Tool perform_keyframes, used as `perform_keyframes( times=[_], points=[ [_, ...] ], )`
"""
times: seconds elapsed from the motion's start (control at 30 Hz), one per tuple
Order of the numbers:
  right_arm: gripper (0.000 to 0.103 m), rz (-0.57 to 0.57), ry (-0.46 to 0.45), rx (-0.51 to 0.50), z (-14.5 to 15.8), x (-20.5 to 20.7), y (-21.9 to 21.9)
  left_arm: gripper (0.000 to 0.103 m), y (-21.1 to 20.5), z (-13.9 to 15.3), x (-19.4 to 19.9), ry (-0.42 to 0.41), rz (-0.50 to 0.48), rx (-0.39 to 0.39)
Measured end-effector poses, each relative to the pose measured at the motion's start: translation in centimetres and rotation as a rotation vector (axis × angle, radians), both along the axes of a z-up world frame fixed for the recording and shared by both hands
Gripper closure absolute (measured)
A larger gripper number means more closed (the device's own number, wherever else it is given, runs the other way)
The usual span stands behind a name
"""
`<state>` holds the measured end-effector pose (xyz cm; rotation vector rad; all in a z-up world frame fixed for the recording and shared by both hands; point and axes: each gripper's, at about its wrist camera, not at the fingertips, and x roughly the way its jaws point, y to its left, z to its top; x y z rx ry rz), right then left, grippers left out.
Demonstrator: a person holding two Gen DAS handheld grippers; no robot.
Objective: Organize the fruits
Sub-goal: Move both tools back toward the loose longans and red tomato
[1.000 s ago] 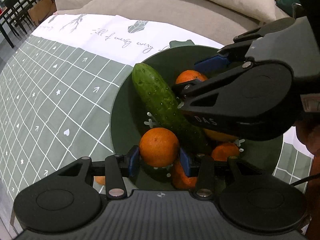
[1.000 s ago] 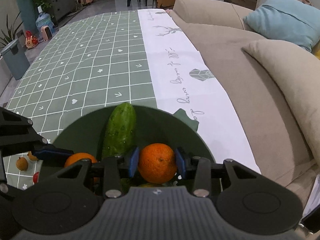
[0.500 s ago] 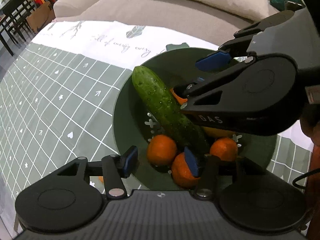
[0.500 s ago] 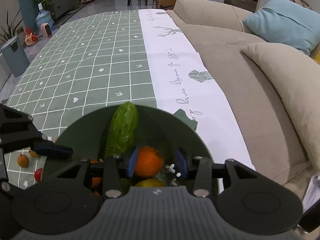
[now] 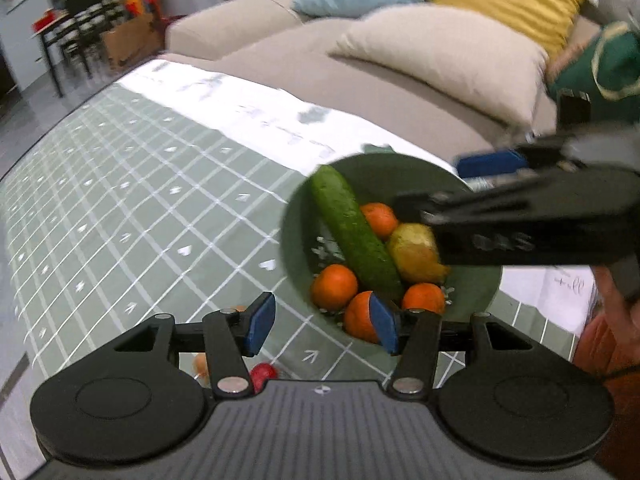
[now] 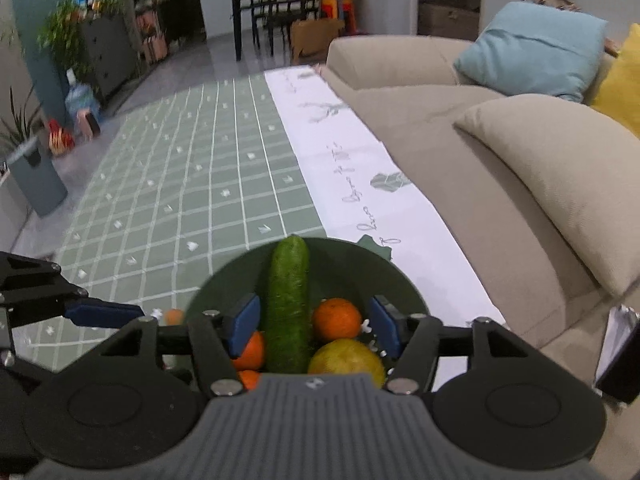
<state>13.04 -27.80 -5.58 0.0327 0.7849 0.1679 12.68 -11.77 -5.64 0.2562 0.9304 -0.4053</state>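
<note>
Left-wrist view first: the left gripper [image 5: 322, 328] has its blue pads apart with nothing between them, hanging above the near rim of the green bowl [image 5: 298, 236]. The right gripper [image 6: 316, 322] is empty too, its jaws spreading wider at this moment, with only the fruit lying below in the gap.

The bowl sits on the checked tablecloth [image 5: 132, 208], close to its white-bordered edge by the sofa [image 6: 460, 184]. Inside lie a cucumber [image 5: 354, 232] propped slantwise with its tip over the far rim, several oranges [image 5: 334, 286] and a yellowish fruit [image 5: 416, 252].

What worries me is that cucumber. It leans on the pile, so a pad catching it, or another fruit dropped against it, could tip it out over the rim. The two grippers also hang close together above one bowl, and a careless reach could knock them against each other or shove the bowl toward the cloth's edge.

Each camera has its own catch. The left one alone shows a small red fruit [image 5: 264, 372] and a pale one beside it on the cloth beneath the gripper, plus the person's hand [image 5: 618, 300] behind the right tool. The right one alone shows a small orange fruit [image 6: 174, 316] lying loose just outside the bowl's left rim, so the sorting looks unfinished.
</note>
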Motion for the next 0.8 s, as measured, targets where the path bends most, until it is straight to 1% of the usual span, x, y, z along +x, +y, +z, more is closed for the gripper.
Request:
perform_keyframes(
  times=[0.13,0.23,0.3,0.47,0.63,0.7,0.77,0.8],
  points=[
    [0.039,-0.037,-0.026,0.000,0.2,-2.8,1.0,0.039,2.9,0.7,-1.3,-0.029,0.090,-0.052],
    [0.039,-0.048,-0.027,-0.006,-0.2,-4.5,1.8,0.039,4.6,1.0,-2.3,-0.055,0.142,-0.064],
    [0.036,-0.042,-0.024,-0.003,-0.6,-5.7,2.7,0.039,5.3,0.8,-2.8,-0.063,0.169,-0.071],
    [0.034,0.013,-0.008,-0.007,-1.8,-7.8,5.7,0.039,7.8,-0.1,-4.0,-0.053,0.217,-0.071],
    [0.034,0.046,-0.017,-0.059,-2.7,-9.0,8.9,0.039,9.9,-1.4,-5.1,-0.032,0.271,-0.073],
    [0.036,0.049,-0.004,-0.054,-3.3,-9.1,9.8,0.039,10.6,-2.0,-5.2,-0.016,0.292,-0.085],
    [0.036,0.049,0.001,-0.046,-3.8,-9.4,10.8,0.042,11.5,-2.4,-5.4,0.007,0.307,-0.109],
    [0.038,0.051,-0.002,-0.046,-4.0,-9.6,11.3,0.042,11.8,-2.6,-5.5,0.018,0.308,-0.124]
  ],
)
